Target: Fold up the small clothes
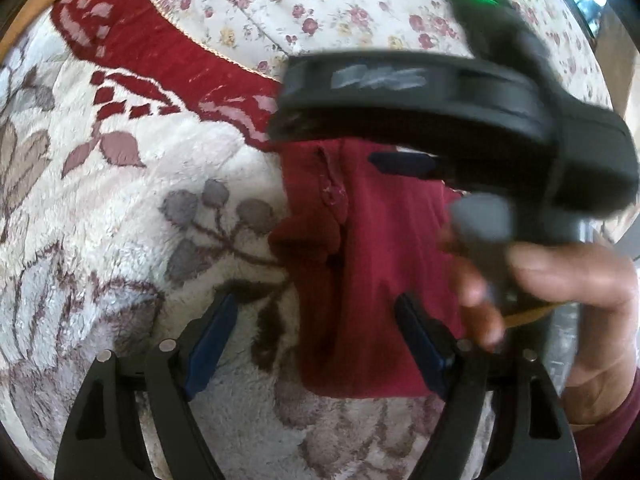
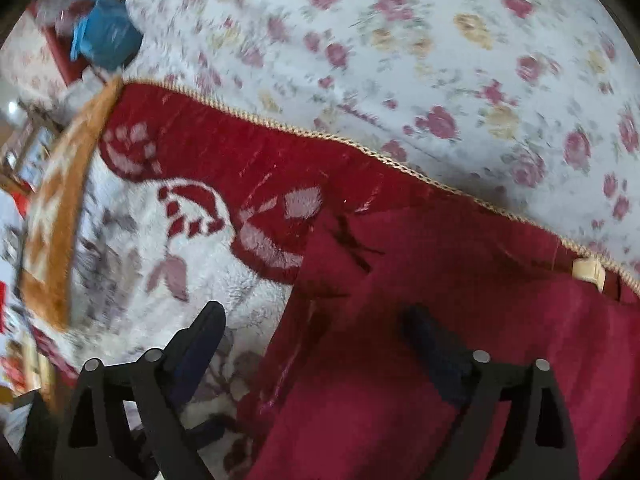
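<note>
A small dark red garment (image 1: 380, 260) lies folded lengthwise on a fluffy cream blanket (image 1: 140, 208) with a red border. My left gripper (image 1: 316, 320) stands open over the garment's left edge, its right finger above the cloth and its left finger above the blanket. The right gripper's blue pad (image 1: 400, 162) hovers over the garment's far end, and a person's hand (image 1: 560, 280) holds that tool. In the right wrist view my right gripper (image 2: 316, 332) is open above the garment (image 2: 440, 300), nothing pressed between its pads.
A white sheet with small roses (image 2: 400, 60) lies beyond the blanket's red border (image 2: 240, 152). A small cream tag (image 2: 588, 272) sits at that border. An orange-trimmed edge (image 2: 60, 208) and a blue bundle (image 2: 104, 36) are at the far left.
</note>
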Available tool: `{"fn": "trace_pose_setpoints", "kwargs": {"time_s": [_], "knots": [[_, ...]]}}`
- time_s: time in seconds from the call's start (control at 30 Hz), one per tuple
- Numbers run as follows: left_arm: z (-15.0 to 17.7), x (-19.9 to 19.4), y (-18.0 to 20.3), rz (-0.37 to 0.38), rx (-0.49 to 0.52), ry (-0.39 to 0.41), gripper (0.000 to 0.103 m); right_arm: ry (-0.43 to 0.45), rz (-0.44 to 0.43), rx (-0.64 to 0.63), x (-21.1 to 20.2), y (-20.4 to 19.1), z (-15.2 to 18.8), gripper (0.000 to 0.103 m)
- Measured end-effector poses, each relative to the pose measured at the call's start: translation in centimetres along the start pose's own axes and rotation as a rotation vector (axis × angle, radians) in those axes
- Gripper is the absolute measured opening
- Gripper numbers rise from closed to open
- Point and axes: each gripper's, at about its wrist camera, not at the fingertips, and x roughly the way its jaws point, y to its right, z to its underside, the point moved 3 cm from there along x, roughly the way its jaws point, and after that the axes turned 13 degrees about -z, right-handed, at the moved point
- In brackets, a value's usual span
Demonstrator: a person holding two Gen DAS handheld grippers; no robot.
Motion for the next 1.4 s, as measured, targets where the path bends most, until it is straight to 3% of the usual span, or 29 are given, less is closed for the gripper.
{"fn": "trace_pose_setpoints", "kwargs": {"time_s": [0.13,0.17,0.27,0.3,0.37,0.47,0.5,0.53,0.57,0.63,0.77,0.83,0.9,0.97,1.07,1.23,1.27,1.3,1.4], "knots": [[-0.3,0.3,0.3,0.001,-0.007,0.005,0.083,-0.030,0.069,-0.047,1.2,0.1,0.0,0.096],[-0.4,0.4,0.3,-0.001,-0.008,0.008,0.083,-0.031,0.081,-0.048,1.3,0.2,0.0,0.092],[-0.9,0.8,0.8,-0.020,0.002,0.028,0.083,-0.008,0.113,-0.068,0.3,0.7,0.3,0.064],[-1.4,1.1,1.1,-0.027,0.005,0.036,0.083,0.018,0.062,-0.054,-0.5,0.8,0.4,0.051],[-2.1,1.5,1.7,-0.044,0.016,0.057,0.084,0.055,-0.015,-0.020,-2.2,1.3,0.7,0.035],[-2.7,2.1,2.3,-0.041,0.023,0.081,0.084,0.108,-0.092,0.008,-4.7,1.7,1.2,0.026],[-2.9,2.1,2.5,-0.028,0.018,0.089,0.084,0.119,-0.108,0.015,-5.4,1.9,1.4,0.025],[-3.0,2.1,2.4,-0.003,0.015,0.101,0.076,0.128,-0.120,0.024,-5.9,2.0,1.6,0.025],[-3.3,2.1,2.6,0.031,0.016,0.113,0.056,0.131,-0.128,0.028,-6.4,2.3,1.7,0.024],[-3.3,1.8,2.7,0.058,0.055,0.131,0.035,0.134,-0.138,0.034,-7.4,2.8,2.0,0.024],[-3.1,0.4,4.3,0.103,0.123,0.205,0.025,0.140,-0.149,0.055,-8.7,3.5,1.9,0.024],[-3.0,-0.2,5.0,0.121,0.157,0.233,0.023,0.145,-0.183,0.108,-9.4,4.2,1.6,0.031],[-3.0,-0.8,5.7,0.123,0.188,0.255,0.022,0.135,-0.196,0.147,-9.8,4.6,1.3,0.064],[-2.8,-1.2,6.0,0.134,0.187,0.252,0.022,0.123,-0.190,0.148,-9.6,4.3,0.9,0.083],[-2.8,-1.3,5.8,0.135,0.185,0.250,0.022,0.042,-0.172,0.128,-8.0,3.2,0.3,0.091],[-1.3,-2.5,5.6,0.127,0.204,0.253,0.022,-0.028,-0.073,0.065,-5.1,1.8,0.1,0.090],[-1.3,-2.4,5.5,0.119,0.204,0.249,0.022,-0.030,-0.037,0.049,-4.9,1.7,0.3,0.075],[-1.5,-2.2,5.4,0.110,0.202,0.245,0.022,-0.015,0.005,0.033,-5.0,1.8,0.4,0.050],[-1.5,-2.0,5.3,0.094,0.186,0.235,0.034,0.038,-0.007,0.021,-6.2,2.6,1.0,0.035]]}}
